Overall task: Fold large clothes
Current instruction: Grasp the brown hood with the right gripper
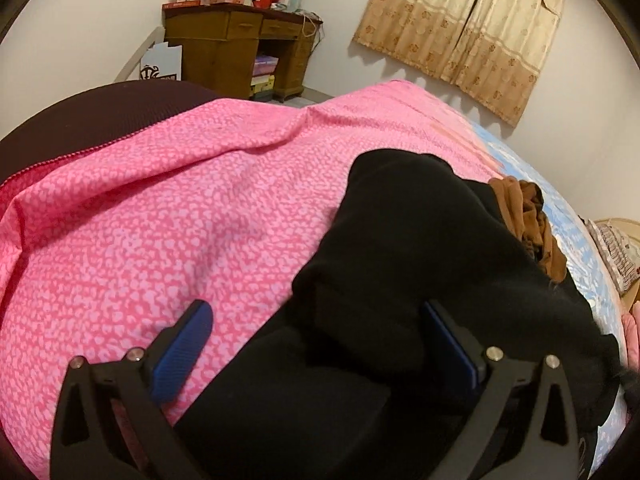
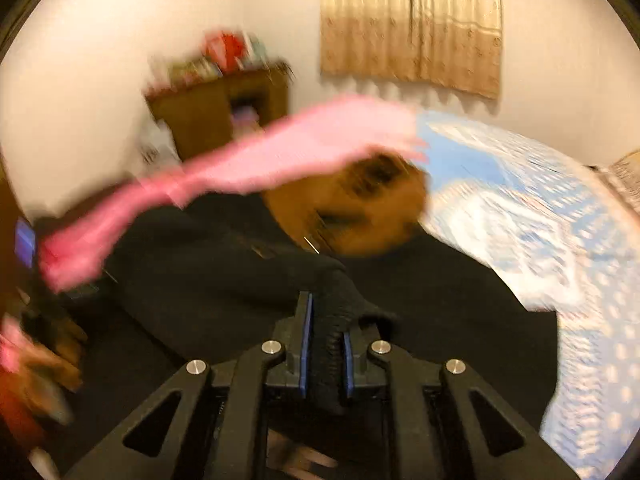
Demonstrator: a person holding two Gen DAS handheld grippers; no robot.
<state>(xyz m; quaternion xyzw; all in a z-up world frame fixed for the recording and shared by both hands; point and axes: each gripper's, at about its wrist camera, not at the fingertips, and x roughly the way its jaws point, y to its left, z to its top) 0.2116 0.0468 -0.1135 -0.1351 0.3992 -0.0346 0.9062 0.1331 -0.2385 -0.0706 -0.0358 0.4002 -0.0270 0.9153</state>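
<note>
A large black garment lies on a bed, partly on a pink patterned blanket. My left gripper is open, its blue pads standing wide on either side of a fold of the black cloth. In the blurred right wrist view, my right gripper is shut on a ribbed edge of the black garment, pinched between its pads. A brown garment lies bunched behind the black one and also shows in the right wrist view.
A light blue patterned bedsheet covers the bed's right side. A wooden desk piled with boxes stands at the far wall. A beige curtain hangs on the wall. A dark cushion lies beyond the pink blanket.
</note>
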